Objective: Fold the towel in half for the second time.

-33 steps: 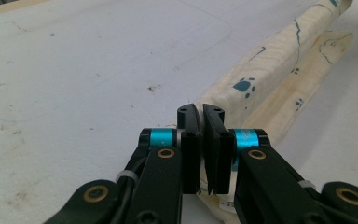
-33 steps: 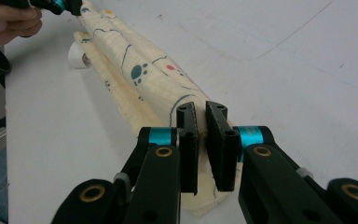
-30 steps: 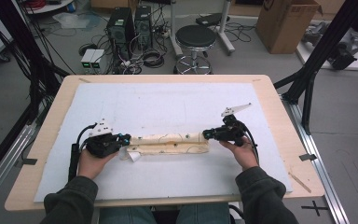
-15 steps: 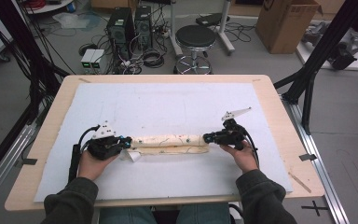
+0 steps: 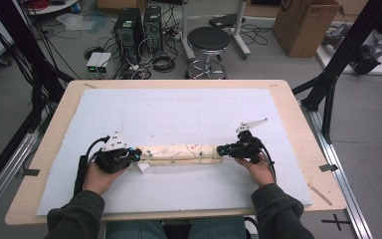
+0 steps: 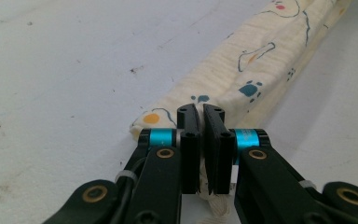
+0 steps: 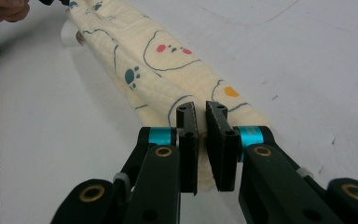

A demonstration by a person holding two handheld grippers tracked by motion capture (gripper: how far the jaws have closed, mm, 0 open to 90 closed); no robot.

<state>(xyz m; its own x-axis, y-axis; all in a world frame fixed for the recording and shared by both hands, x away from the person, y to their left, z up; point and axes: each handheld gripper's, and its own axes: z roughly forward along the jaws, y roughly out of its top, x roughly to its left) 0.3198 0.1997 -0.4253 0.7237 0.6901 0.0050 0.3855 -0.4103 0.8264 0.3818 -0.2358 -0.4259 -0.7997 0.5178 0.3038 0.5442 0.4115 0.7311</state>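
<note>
left tool and right tool each pinch one end of the rolled cloth. roll lies across the near middle of the surface, on the white sheet, running left to right between the two hands.

changes against the two earlier high views: a second ago the cloth looked flatter and wider, a strip with its near edge loose. half a second ago it was already narrower. now it reads as a tight tube. both hands sit a touch nearer the person than before, so the roll seems to have been turned toward the near edge.

left gripper view: jaws nearly shut, a thin fold of the cream printed cloth caught between them, a bit of fringe showing below. right gripper view: jaws close together over the end of the cloth, a narrow gap open at the tips; the fabric appears held, less surely than on the left.

a small white flap pokes out under the left end.

judgement: rolling looks about finished. what is left is probably to set it down and let go, watching that the right end does not unwind.
</note>
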